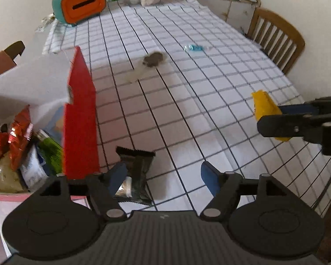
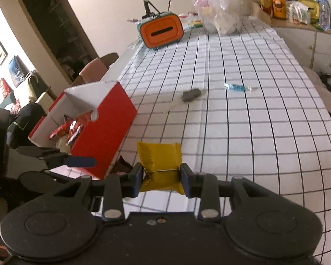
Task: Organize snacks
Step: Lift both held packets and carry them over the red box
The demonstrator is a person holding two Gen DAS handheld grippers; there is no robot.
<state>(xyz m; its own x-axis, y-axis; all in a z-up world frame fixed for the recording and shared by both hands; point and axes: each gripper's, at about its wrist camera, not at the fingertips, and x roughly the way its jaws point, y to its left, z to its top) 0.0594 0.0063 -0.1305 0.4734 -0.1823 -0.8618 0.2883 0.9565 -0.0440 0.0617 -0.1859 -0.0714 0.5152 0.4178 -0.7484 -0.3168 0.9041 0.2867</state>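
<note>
right gripper [image 2: 161,177] clamped on yellow snack packet [image 2: 158,158], up off checked tablecloth [image 2: 253,132] | left gripper [image 1: 163,175] spread wide; black wrapper [image 1: 135,172] against left finger, beside red box [image 1: 81,119] of snacks

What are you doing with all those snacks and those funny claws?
Tidying snacks into the red box. The right gripper is clamped on a yellow packet. The left gripper is open beside a black packet lying on the checked tablecloth. A blue candy and a grey snack wait farther off.
</note>
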